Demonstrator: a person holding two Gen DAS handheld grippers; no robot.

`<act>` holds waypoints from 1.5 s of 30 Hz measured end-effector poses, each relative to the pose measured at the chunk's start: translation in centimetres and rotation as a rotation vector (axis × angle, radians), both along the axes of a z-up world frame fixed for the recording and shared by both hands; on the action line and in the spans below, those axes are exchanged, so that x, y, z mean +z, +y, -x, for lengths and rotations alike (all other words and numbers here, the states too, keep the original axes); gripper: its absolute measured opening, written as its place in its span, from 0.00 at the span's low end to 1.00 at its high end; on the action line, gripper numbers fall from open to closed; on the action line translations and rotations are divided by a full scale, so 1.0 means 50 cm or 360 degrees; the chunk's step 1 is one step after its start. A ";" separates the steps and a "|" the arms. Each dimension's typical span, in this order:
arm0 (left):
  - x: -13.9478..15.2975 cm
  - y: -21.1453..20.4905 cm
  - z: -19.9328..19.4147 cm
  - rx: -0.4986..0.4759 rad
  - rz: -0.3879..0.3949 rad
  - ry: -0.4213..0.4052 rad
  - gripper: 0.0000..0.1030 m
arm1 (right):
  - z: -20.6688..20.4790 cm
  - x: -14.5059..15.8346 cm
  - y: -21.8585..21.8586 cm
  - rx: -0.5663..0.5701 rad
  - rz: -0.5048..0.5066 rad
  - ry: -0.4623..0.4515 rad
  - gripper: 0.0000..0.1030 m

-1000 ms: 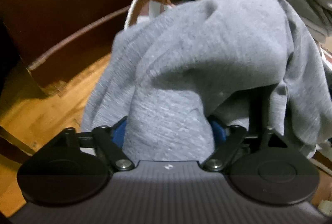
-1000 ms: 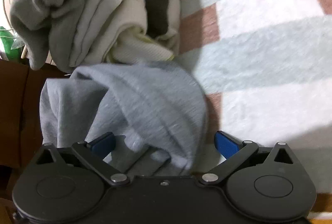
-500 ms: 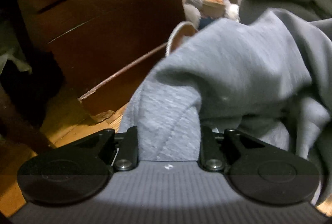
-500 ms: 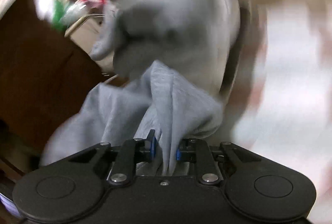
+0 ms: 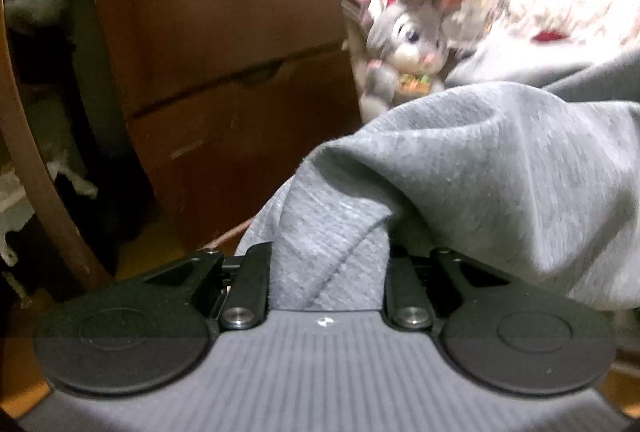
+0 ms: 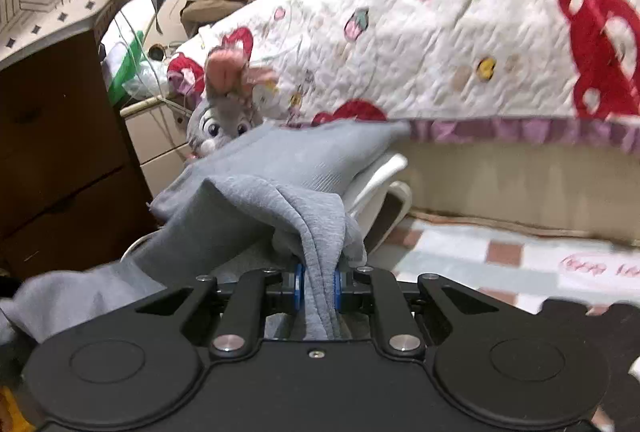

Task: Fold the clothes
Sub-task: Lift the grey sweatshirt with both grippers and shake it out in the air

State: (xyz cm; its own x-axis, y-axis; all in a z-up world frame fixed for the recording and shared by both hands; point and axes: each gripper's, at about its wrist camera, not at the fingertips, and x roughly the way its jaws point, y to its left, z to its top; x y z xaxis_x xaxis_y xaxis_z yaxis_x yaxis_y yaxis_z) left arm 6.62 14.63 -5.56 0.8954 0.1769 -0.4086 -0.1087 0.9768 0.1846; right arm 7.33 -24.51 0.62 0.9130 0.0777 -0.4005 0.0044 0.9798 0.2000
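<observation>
A grey sweatshirt-like garment (image 5: 500, 172) hangs between both grippers, lifted off the surface. My left gripper (image 5: 330, 264) is shut on a bunched fold of it; the cloth hides the fingertips. In the right wrist view the same grey garment (image 6: 260, 204) drapes to the left. My right gripper (image 6: 318, 280) is shut on a thick fold of it, with the blue pads (image 6: 298, 286) pressing the cloth from both sides.
A brown wooden dresser (image 5: 224, 72) stands to the left. A grey plush rabbit (image 5: 408, 44) leans beside it. A white quilt with red prints (image 6: 480, 32) covers the bed. A white chair (image 6: 380, 184) holds more clothes. A checked rug (image 6: 500, 264) lies below.
Both grippers closed on the grey garment and lifted it up off the pile. The views swung from the floor and rug up toward the dresser, plush rabbit and bed.
</observation>
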 end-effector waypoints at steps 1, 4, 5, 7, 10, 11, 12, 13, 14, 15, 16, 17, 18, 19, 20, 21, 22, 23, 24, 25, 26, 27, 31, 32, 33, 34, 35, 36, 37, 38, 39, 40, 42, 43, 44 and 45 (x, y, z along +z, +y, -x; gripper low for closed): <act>0.017 -0.007 0.006 -0.0016 0.0013 -0.0025 0.15 | 0.016 0.008 -0.015 -0.0005 0.0013 -0.0013 0.16; 0.057 -0.050 0.033 -0.0075 -0.0024 -0.0107 0.15 | 0.070 0.023 -0.051 -0.0024 0.0029 -0.0038 0.16; 0.069 -0.068 0.041 -0.0096 -0.0030 -0.0124 0.15 | 0.085 0.026 -0.065 -0.0026 0.0040 -0.0037 0.16; 0.093 -0.105 0.056 -0.0138 -0.0040 -0.0159 0.15 | 0.109 0.027 -0.095 -0.0016 0.0054 -0.0028 0.16; 0.129 -0.160 0.078 -0.0202 -0.0056 -0.0210 0.15 | 0.138 0.022 -0.143 0.0011 0.0069 -0.0007 0.16; 0.138 -0.175 0.087 -0.0210 -0.0065 -0.0246 0.15 | 0.148 0.020 -0.159 0.0020 0.0073 0.0001 0.16; 0.148 -0.189 0.096 -0.0218 -0.0074 -0.0282 0.15 | 0.158 0.019 -0.174 0.0028 0.0078 0.0008 0.16; 0.160 -0.201 0.100 -0.0213 -0.0071 -0.0310 0.15 | 0.168 0.017 -0.190 0.0037 0.0083 0.0015 0.16; 0.172 -0.210 0.104 -0.0208 -0.0056 -0.0331 0.15 | 0.176 0.013 -0.205 0.0047 0.0087 0.0022 0.16; 0.175 -0.212 0.103 -0.0214 -0.0059 -0.0326 0.15 | 0.178 0.002 -0.216 0.0059 0.0091 0.0027 0.17; 0.178 -0.214 0.103 -0.0220 -0.0061 -0.0320 0.15 | 0.178 -0.011 -0.227 0.0071 0.0089 0.0041 0.19; 0.181 -0.217 0.102 -0.0227 -0.0064 -0.0315 0.15 | 0.171 -0.025 -0.236 0.0081 0.0067 0.0082 0.23; 0.185 -0.219 0.102 -0.0233 -0.0067 -0.0309 0.15 | 0.160 -0.039 -0.243 0.0076 0.0050 0.0142 0.31; 0.188 -0.221 0.101 -0.0239 -0.0070 -0.0304 0.15 | 0.148 -0.054 -0.245 0.0060 0.0040 0.0219 0.37; 0.191 -0.223 0.101 -0.0245 -0.0073 -0.0298 0.15 | 0.138 -0.067 -0.243 0.0037 0.0040 0.0292 0.49; 0.194 -0.226 0.100 -0.0251 -0.0076 -0.0292 0.15 | 0.135 -0.076 -0.236 0.0012 0.0045 0.0328 0.50; 0.197 -0.228 0.100 -0.0257 -0.0079 -0.0287 0.15 | 0.133 -0.084 -0.227 -0.0001 0.0049 0.0350 0.50; 0.200 -0.230 0.099 -0.0263 -0.0082 -0.0281 0.15 | 0.138 -0.087 -0.211 0.0029 0.0048 0.0328 0.51; 0.204 -0.232 0.099 -0.0269 -0.0085 -0.0276 0.15 | 0.143 -0.089 -0.194 0.0088 0.0030 0.0306 0.56; 0.207 -0.235 0.098 -0.0275 -0.0088 -0.0270 0.15 | 0.147 -0.090 -0.171 0.0175 -0.0006 0.0288 0.59; 0.205 -0.234 0.098 -0.0275 -0.0096 -0.0276 0.15 | 0.150 -0.091 -0.148 0.0261 -0.0041 0.0270 0.68; 0.202 -0.234 0.100 -0.0279 -0.0112 -0.0287 0.15 | 0.154 -0.092 -0.125 0.0347 -0.0076 0.0252 0.77; 0.199 -0.232 0.109 -0.0288 -0.0152 -0.0320 0.15 | 0.162 -0.117 -0.004 0.0653 0.0016 0.0198 0.83; 0.199 -0.231 0.111 -0.0290 -0.0161 -0.0328 0.15 | 0.158 -0.126 0.027 0.0697 0.0074 0.0190 0.84; 0.200 -0.231 0.113 -0.0292 -0.0169 -0.0336 0.15 | 0.154 -0.136 0.058 0.0742 0.0132 0.0182 0.84; 0.209 -0.226 0.118 -0.0305 -0.0156 -0.0355 0.15 | 0.147 -0.145 0.086 0.0776 0.0183 0.0171 0.84; 0.218 -0.221 0.122 -0.0318 -0.0142 -0.0375 0.15 | 0.131 -0.150 0.109 0.0779 0.0210 0.0147 0.84; 0.228 -0.216 0.127 -0.0331 -0.0128 -0.0394 0.15 | 0.114 -0.156 0.130 0.0781 0.0225 0.0126 0.84; 0.241 -0.215 0.134 -0.0347 -0.0140 -0.0422 0.15 | 0.095 -0.161 0.144 0.0784 0.0203 0.0110 0.85; 0.253 -0.214 0.141 -0.0363 -0.0151 -0.0449 0.15 | 0.074 -0.166 0.158 0.0790 0.0172 0.0095 0.85; 0.266 -0.213 0.149 -0.0378 -0.0163 -0.0476 0.15 | 0.050 -0.169 0.170 0.0808 0.0113 0.0078 0.85; 0.279 -0.213 0.157 -0.0400 -0.0179 -0.0499 0.15 | 0.031 -0.170 0.180 0.0830 0.0047 0.0048 0.85; 0.309 -0.208 0.168 -0.0440 -0.0169 -0.0531 0.15 | 0.004 -0.169 0.203 0.0858 -0.0072 -0.0020 0.85; 0.322 -0.205 0.172 -0.0460 -0.0161 -0.0537 0.15 | -0.004 -0.165 0.214 0.0860 -0.0130 -0.0061 0.85; 0.335 -0.202 0.175 -0.0480 -0.0153 -0.0543 0.15 | -0.011 -0.161 0.226 0.0862 -0.0175 -0.0094 0.86; 0.345 -0.198 0.176 -0.0495 -0.0133 -0.0543 0.15 | -0.017 -0.156 0.237 0.0865 -0.0221 -0.0128 0.87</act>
State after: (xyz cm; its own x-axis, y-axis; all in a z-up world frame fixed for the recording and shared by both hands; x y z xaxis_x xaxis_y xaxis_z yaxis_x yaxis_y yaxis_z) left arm -2.16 4.71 11.68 0.9918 -0.1015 -0.0774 0.1188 0.9558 0.2688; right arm 8.16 -12.65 -7.20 0.7542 0.5921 -0.2840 -0.5138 0.8014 0.3062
